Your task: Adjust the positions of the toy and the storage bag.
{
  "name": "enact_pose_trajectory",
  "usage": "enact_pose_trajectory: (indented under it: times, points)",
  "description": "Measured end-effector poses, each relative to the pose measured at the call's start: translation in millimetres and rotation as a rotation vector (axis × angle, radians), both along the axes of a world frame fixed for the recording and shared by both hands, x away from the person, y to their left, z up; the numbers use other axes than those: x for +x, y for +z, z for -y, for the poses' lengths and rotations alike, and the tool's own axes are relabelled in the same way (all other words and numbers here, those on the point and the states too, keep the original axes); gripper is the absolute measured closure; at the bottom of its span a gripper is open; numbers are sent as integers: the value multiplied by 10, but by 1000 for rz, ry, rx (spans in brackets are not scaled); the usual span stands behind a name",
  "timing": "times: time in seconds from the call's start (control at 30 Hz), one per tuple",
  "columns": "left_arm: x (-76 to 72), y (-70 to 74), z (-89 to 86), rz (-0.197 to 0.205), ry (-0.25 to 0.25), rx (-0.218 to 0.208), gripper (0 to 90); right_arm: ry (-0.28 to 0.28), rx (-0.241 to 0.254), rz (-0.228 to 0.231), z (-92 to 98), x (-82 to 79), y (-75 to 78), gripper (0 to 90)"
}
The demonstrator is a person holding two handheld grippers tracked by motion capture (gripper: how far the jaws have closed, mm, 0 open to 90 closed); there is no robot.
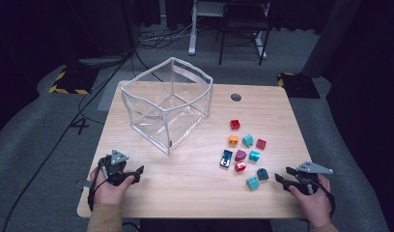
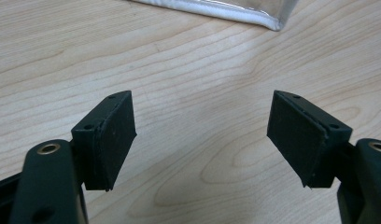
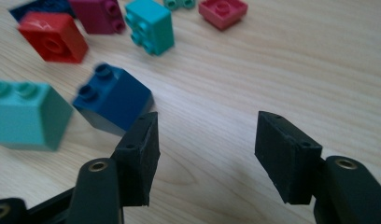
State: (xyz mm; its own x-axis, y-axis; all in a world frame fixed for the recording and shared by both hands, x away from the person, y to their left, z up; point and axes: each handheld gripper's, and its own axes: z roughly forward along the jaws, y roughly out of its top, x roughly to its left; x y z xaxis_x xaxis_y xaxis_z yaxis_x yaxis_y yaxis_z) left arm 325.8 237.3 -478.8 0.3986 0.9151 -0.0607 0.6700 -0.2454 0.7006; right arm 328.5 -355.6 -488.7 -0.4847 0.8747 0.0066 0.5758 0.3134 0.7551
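Grey carpet and dark curtains surround the wooden table point(image 1: 195, 188) where you work. Your left gripper point(image 1: 135, 170) rests near the front left corner of the table, with its jaws wide apart and nothing between them; in the left gripper view, bare wood lies under the pads. A clear plastic bin point(image 1: 167, 104) stands farther back on the left half. Your right gripper point(image 1: 280, 179) is at the front right, also with the jaws spread and holding nothing. Just beside its left jaw sits a dark blue brick point(image 3: 115, 98), and a teal brick point(image 3: 27, 115) is next to that one. More bricks, among them a red brick point(image 3: 53, 36), lie scattered behind them, between the bin and your right hand point(image 1: 315, 200).
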Motion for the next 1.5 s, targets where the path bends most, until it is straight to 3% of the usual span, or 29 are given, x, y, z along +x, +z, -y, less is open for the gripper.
enact_pose_trajectory:
  times: [0.2, 0.3, 0.33, 0.47, 0.63, 0.83, 0.93, 1.0, 1.03, 1.07, 1.13, 1.17, 1.2, 1.23, 1.3, 1.37, 1.5]
  points:
    - [34, 55, 25, 0, -14, 2, 241, 27, 8, 24, -132, -56, 164, 414]
    - [50, 105, 24, -6, -23, -12, 250, 74, 24, 9, -205, -76, 249, 425]
    - [56, 122, 27, -11, -28, -19, 283, 89, 18, 22, -255, -78, 319, 428]
    - [112, 189, 40, -21, -39, -17, 275, 115, 13, 45, -367, -77, 450, 431]
    - [163, 198, 62, -33, -63, -21, 274, 158, 19, 57, -522, -42, 539, 428]
    - [118, 222, -8, -29, -65, -31, 279, 246, 21, 72, -943, 107, 670, 453]
    - [83, 223, -35, -23, -59, -27, 277, 255, 21, 74, -1076, 147, 712, 470]
    - [33, 218, -64, -19, -57, -28, 276, 292, 11, 82, -1226, 185, 747, 483]
    - [-14, 216, -91, -19, -50, -27, 275, 332, 3, 85, -1390, 230, 771, 498]
    - [-14, 216, -91, -19, -50, -27, 276, 332, 3, 85, -1390, 230, 771, 498]
    - [-117, 229, -165, -9, -27, -30, 277, 384, -9, 93, -1621, 300, 794, 518]
    - [-117, 229, -165, -9, -27, -30, 277, 384, -9, 93, -1621, 300, 794, 518]
    - [-155, 239, -197, -2, -19, -28, 277, 416, 3, 91, -1798, 362, 812, 531]
    - [-184, 245, -219, 4, -9, -31, 277, 416, 3, 91, -1798, 362, 812, 531]
    - [-251, 247, -264, 16, 5, -33, 277, 443, 23, 96, -2024, 442, 841, 543]
    - [-273, 244, -274, 15, 6, -32, 277, 448, 23, 101, -2083, 462, 842, 544]
    - [-357, 243, -333, 17, 21, -35, 276, 468, 21, 112, -2405, 573, 796, 546]
